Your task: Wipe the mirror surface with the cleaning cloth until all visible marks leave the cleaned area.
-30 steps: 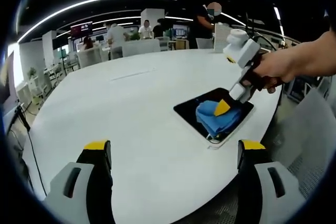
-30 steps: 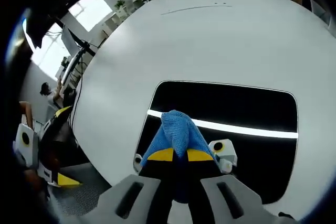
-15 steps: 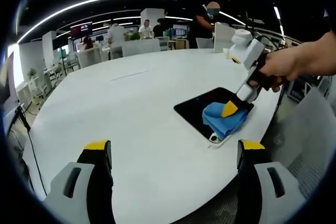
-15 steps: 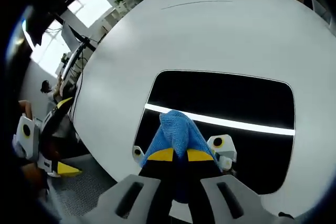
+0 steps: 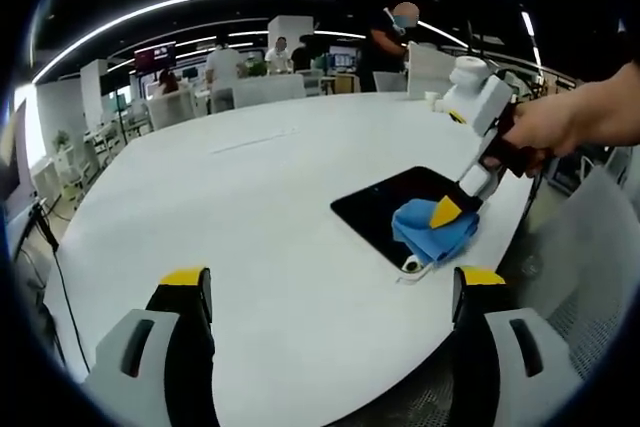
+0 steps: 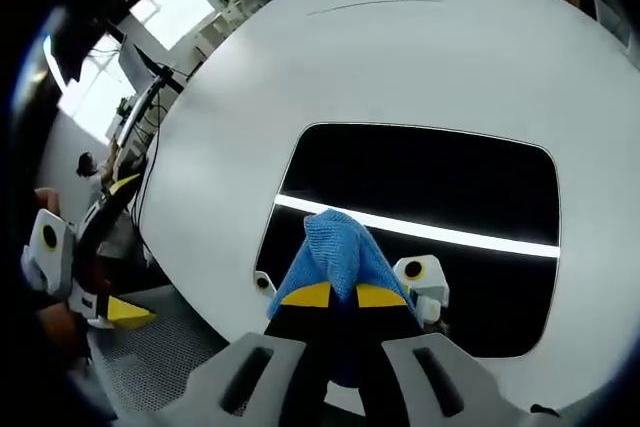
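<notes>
Left gripper view: a large white round table (image 5: pixel 260 197) takes up the middle of the frame. At the bottom, the left gripper (image 5: pixel 335 292) shows two grey jaws with yellow tips, spread wide apart and released, with nothing between them, hovering over the table's near edge. At right of centre a dark rectangular mirror (image 5: pixel 385 207) lies flat on the table near its right edge. A blue cloth (image 5: pixel 432 232) is bunched on the mirror's lower right part, and a small white fitting shows at the mirror's near edge. The right gripper (image 5: pixel 447 211) reaches in from the upper right, held by a person's hand (image 5: pixel 540 127), its yellow tips pressed down on the cloth. Far behind, in the upper frame, people stand among desks in an office.

Right gripper view: the mirror (image 6: pixel 430 182) is seen from close above, a black rounded rectangle in the centre with a bright light strip reflected across it. The right gripper (image 6: pixel 337 294) rises from the bottom, its jaws clenched on the cloth (image 6: pixel 335 252), which pokes up over the mirror's lower left part. A white and yellow gripper part is reflected just right of the cloth. At the left edge, the left gripper (image 6: pixel 80 287) shows beyond the table's (image 6: pixel 420 57) rim.
</notes>
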